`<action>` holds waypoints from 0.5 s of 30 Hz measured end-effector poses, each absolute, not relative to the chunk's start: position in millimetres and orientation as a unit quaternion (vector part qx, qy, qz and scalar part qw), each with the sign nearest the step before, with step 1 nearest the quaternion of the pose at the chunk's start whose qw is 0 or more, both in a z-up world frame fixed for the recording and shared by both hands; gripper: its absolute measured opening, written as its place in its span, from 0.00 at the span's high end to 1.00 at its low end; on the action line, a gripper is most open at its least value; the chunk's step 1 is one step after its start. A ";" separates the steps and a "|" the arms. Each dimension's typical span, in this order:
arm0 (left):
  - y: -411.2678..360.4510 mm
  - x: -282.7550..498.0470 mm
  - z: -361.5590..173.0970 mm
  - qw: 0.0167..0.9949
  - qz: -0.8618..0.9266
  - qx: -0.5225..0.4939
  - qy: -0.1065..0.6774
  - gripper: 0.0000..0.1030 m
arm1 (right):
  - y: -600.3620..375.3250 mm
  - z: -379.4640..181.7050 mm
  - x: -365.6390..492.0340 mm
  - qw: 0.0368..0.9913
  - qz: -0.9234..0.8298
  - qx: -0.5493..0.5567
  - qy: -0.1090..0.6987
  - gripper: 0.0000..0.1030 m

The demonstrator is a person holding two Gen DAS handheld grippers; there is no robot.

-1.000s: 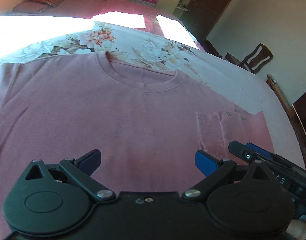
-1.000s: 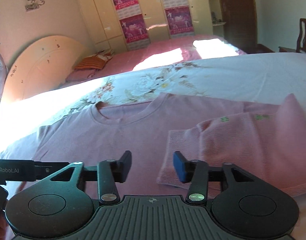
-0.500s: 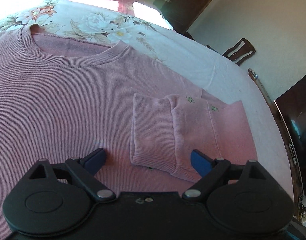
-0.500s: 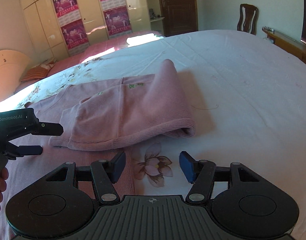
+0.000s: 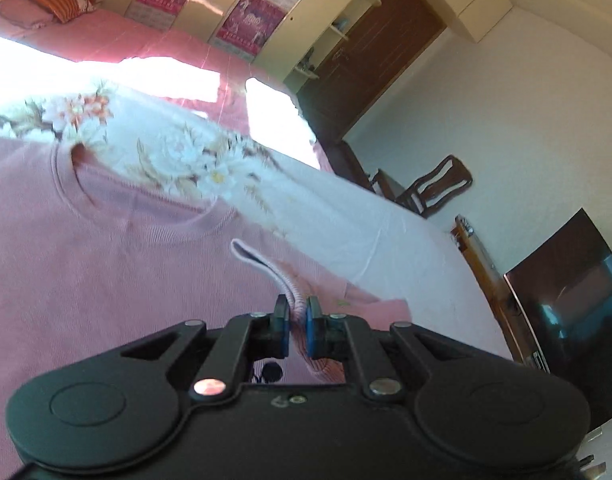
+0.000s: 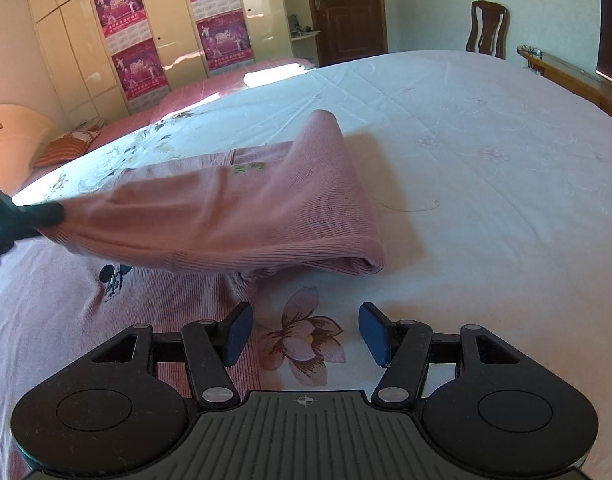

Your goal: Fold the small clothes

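Observation:
A pink sweater (image 5: 106,280) lies flat on the bed, neck hole toward the far side. One sleeve (image 6: 234,216) is folded across the body. My left gripper (image 5: 296,320) is shut on the ribbed sleeve cuff (image 5: 266,268) and holds it lifted off the sweater. In the right wrist view the same left gripper (image 6: 46,214) shows at the left edge, pulling the sleeve taut. My right gripper (image 6: 304,338) hovers open over the bedsheet beside the sweater's hem (image 6: 242,344), nothing between its fingers.
The bed (image 6: 485,160) has a white floral sheet with much free room to the right. A wooden chair (image 6: 487,28), a door (image 6: 345,8) and wardrobes with posters (image 6: 126,40) stand beyond. A dark TV screen (image 5: 573,300) sits at the bed's foot.
The left gripper went from wide open over the folded sleeve to shut on its cuff and lifted it. The right gripper swung right to the sweater's edge, then held still.

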State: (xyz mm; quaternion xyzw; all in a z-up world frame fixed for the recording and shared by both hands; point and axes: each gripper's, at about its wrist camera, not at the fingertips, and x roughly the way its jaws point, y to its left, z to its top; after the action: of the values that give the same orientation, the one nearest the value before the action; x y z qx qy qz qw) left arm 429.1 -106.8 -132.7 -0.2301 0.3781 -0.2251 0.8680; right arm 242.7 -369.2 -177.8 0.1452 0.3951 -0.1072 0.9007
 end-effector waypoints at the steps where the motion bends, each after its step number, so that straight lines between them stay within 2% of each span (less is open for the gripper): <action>1: -97.2 430.3 -122.7 0.874 -0.222 -0.229 0.366 0.93 | -366.6 -178.1 247.0 0.902 -0.106 0.142 0.394 0.43; 6: -44.1 429.7 -103.2 0.898 -0.170 -0.229 0.335 0.93 | -352.6 -179.4 271.5 0.908 -0.079 0.144 0.386 0.43; 9: -13.8 427.7 -104.0 0.914 -0.125 -0.221 0.318 0.93 | -346.3 -186.6 283.6 0.901 -0.072 0.142 0.403 0.84; 15: 23.5 427.5 -153.2 0.902 -0.055 -0.217 0.370 0.94 | -349.0 -186.7 278.3 0.904 -0.078 0.134 0.398 0.91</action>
State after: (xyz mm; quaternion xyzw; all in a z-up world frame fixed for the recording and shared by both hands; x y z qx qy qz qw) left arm 427.5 23.5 -153.2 -0.2166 0.3702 -0.0547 0.9017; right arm 278.3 -349.0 -186.7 0.1340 0.3979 -0.0775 0.9043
